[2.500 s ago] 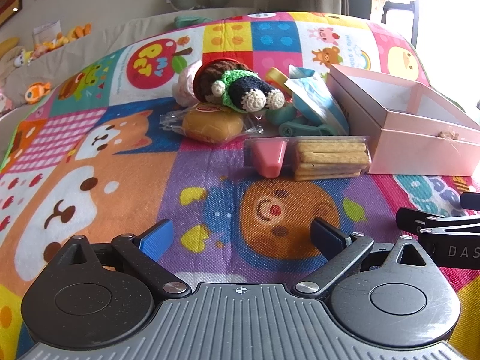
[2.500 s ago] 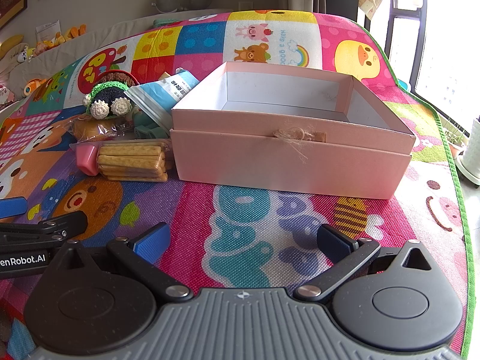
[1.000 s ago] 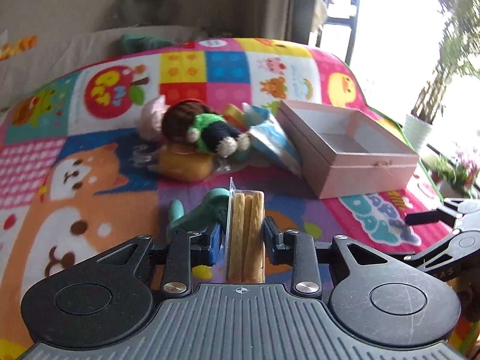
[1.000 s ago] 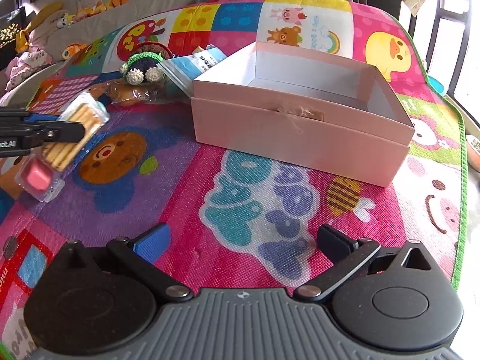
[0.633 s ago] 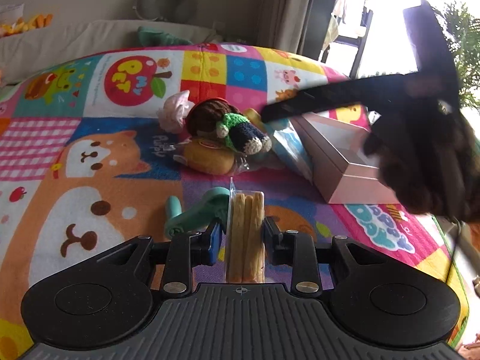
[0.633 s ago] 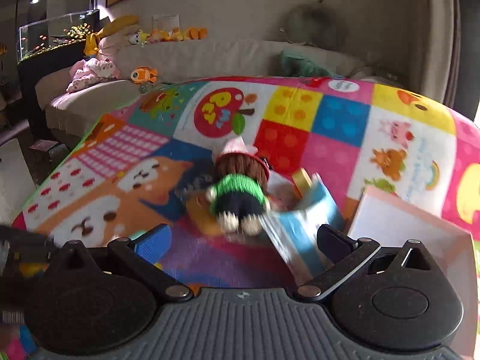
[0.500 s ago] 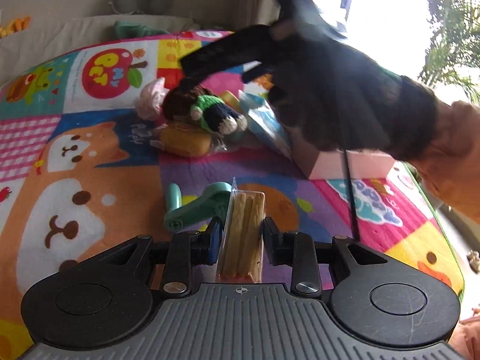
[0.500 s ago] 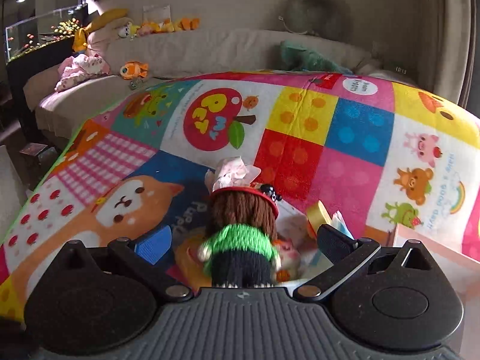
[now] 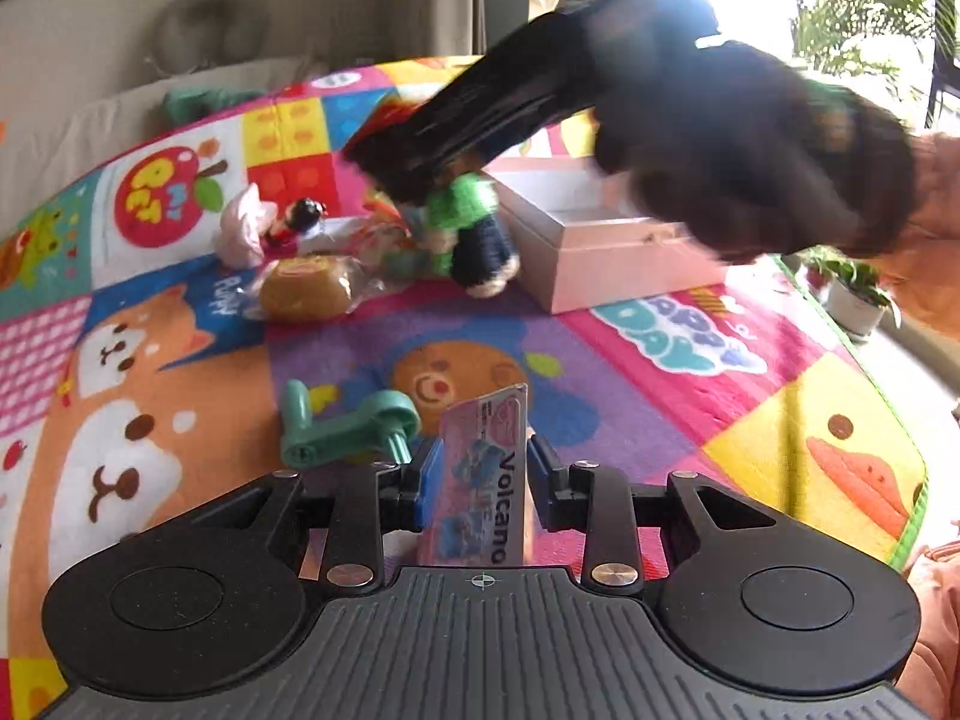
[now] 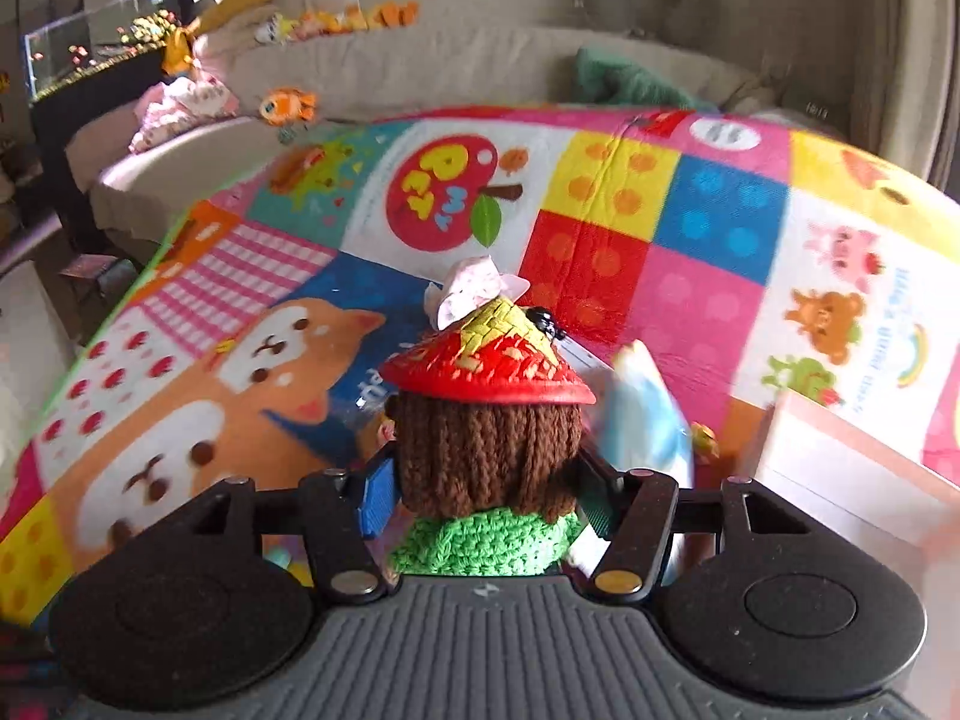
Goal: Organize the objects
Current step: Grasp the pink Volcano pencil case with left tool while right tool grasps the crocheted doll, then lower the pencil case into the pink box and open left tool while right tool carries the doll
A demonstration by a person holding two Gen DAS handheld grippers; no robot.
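My left gripper (image 9: 480,471) is shut on a pack of biscuit sticks (image 9: 480,480), held upright above the play mat with its printed side facing me. My right gripper (image 10: 486,483) is shut on a crocheted doll (image 10: 489,438) with brown yarn hair, a red and yellow hat and a green top. In the left wrist view the doll (image 9: 474,234) hangs under the blurred right gripper (image 9: 420,174), just left of the open pink box (image 9: 606,246). The box's corner also shows in the right wrist view (image 10: 852,474).
On the colourful play mat (image 9: 660,372) lie a wrapped bun (image 9: 306,294), a teal plastic tool (image 9: 348,426), a pink cloth piece (image 9: 240,228) and a small ladybird figure (image 9: 300,216). A blue and white packet (image 10: 642,414) lies beside the doll. A sofa (image 10: 420,72) stands behind.
My right gripper has closed on the doll and lifted it off the pile toward the box. The biscuit pack has turned in my left gripper so its label faces me.
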